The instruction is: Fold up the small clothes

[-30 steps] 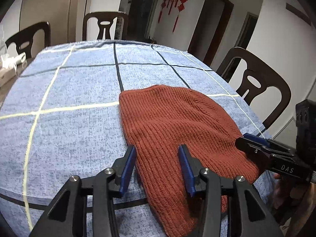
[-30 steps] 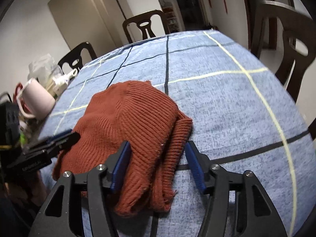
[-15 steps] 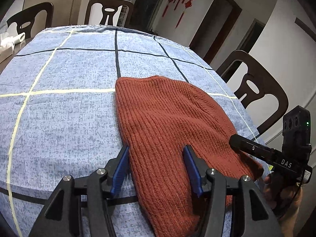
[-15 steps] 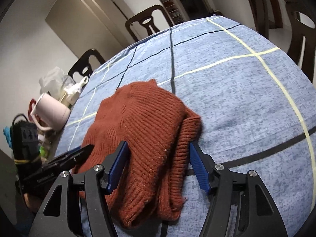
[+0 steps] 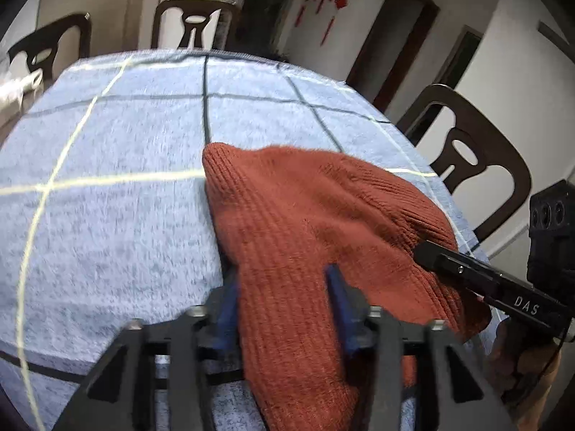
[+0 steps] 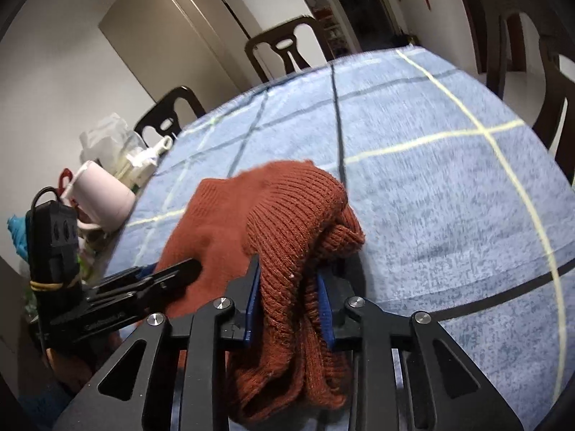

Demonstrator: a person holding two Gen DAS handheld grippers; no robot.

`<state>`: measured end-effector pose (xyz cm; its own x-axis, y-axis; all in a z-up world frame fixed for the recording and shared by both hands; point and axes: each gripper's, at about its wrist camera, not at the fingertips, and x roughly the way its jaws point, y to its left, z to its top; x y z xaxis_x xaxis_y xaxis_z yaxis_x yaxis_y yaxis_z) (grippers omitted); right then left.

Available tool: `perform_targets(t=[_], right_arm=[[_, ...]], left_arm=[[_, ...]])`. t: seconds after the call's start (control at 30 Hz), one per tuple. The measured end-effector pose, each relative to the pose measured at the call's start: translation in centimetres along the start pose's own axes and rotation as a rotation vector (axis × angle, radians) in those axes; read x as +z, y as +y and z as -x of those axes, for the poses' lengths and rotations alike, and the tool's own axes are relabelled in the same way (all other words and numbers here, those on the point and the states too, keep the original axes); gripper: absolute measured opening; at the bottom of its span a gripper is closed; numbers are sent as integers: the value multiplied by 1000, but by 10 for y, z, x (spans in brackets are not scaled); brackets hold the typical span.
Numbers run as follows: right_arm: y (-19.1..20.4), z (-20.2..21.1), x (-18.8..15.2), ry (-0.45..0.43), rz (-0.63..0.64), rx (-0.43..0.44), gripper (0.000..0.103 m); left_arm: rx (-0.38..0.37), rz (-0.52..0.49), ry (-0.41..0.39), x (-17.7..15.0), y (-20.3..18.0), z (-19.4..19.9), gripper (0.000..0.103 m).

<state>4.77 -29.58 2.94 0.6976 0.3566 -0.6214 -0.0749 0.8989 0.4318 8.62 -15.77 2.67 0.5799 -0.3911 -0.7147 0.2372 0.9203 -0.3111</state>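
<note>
Rust-red knit garment (image 6: 287, 237) lies bunched at the near edge of the blue checked surface (image 5: 107, 222). The right gripper (image 6: 289, 309) has its closing jaws pinching a gathered fold; the left gripper (image 5: 282, 309) closes its jaws around another section. Only the right view shows a pink mug (image 6: 99, 194) at the surface's left edge, its contents hidden.

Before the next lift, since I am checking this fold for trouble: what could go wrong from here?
1. The right gripper is closing on a thick bunch of the rust knit garment, several layers together, so lifting may drag the whole piece rather than one edge.
2. The left gripper is closing too, gripping another part; an uneven pull may skew the fold.
3. The pink mug stands near the left table edge; a wide swing could knock it.
</note>
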Motion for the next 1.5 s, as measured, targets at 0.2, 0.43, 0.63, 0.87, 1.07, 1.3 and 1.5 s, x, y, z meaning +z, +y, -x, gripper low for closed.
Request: perform_targets(t=[0.2,0.43,0.63,0.87,1.07,1.3,1.5], right_arm=[[31,9,7,-37,46,48,27],[67,-38,14,6,47,145,27],[100,-75,27,32,81,202,27],[79,-117,22,113,14,157,29],[93,-78,28,-12,96,64,32],[112,-119,40,65,189,12,21],[103,-113,37,76,198,-18,20]], left_arm=[[-47,-22,-60,12,12,35,33],[-14,4,-96,17,64,59,33],[22,68,-112,27,111,70,33],[71,130,-56,15,148,41,39],[103,96,-135,8,139,68,42],[115,54,-111,29,127,41,43],[162,28,-106,24,128,38,43]])
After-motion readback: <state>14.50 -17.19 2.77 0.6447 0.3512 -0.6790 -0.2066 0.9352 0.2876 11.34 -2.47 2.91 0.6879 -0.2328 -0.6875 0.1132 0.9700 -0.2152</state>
